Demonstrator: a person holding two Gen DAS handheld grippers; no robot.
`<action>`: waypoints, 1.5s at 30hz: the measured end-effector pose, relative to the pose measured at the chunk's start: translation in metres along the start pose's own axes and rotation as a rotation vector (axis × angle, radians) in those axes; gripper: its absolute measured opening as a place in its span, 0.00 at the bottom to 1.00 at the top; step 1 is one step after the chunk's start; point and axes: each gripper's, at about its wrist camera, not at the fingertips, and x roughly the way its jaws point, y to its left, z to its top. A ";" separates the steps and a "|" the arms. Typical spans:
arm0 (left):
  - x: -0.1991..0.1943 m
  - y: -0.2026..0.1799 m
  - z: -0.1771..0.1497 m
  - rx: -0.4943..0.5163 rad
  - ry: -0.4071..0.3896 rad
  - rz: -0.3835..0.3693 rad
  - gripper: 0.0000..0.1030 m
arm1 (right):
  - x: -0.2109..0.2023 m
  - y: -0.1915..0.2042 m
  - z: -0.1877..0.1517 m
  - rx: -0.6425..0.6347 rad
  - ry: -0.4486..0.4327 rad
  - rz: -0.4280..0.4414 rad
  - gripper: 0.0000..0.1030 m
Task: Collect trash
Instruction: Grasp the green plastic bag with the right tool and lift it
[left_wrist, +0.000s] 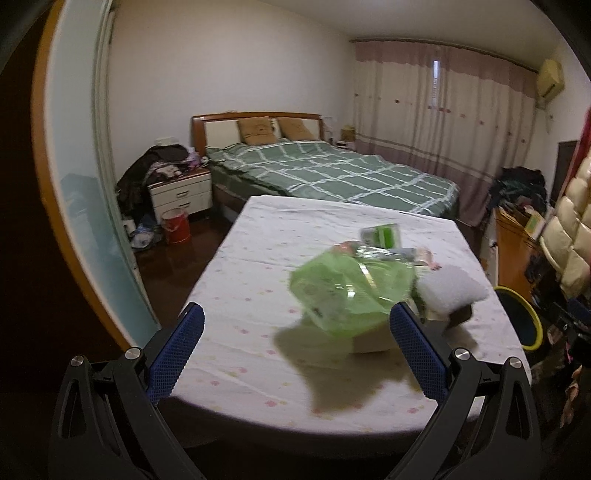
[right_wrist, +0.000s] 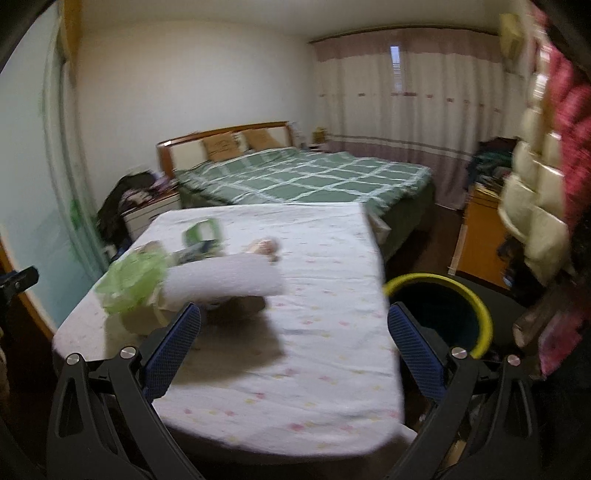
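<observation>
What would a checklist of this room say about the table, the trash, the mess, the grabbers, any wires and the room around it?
Surface: table under a white dotted cloth.
Job's things: green plastic bag, white roll, green-and-white packet, small crumpled scrap, all blurred; yellow-rimmed bin beside the table.
Clutter: clothes heaped on the nightstand; red bucket on the floor.
Grippers: left gripper and right gripper open, fingers holding nothing.
Cables: nothing seen.
Surroundings: bed with green checked cover, curtains.

Trash pile (left_wrist: 354, 291) on table (left_wrist: 258, 288) w/ roll (right_wrist: 225, 277) at its right; bin (right_wrist: 443, 314) off table's right edge; bed (left_wrist: 325, 173) behind, nightstand (left_wrist: 181, 192) left of bed.
</observation>
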 end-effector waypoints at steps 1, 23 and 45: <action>0.002 0.005 0.000 -0.011 0.001 0.008 0.96 | 0.008 0.011 0.004 -0.020 0.004 0.037 0.94; 0.043 0.045 -0.014 -0.035 0.066 0.038 0.96 | 0.161 0.123 0.058 -0.138 0.230 0.254 0.57; 0.062 0.048 -0.017 -0.050 0.090 0.013 0.96 | 0.165 0.119 0.071 -0.054 0.257 0.380 0.06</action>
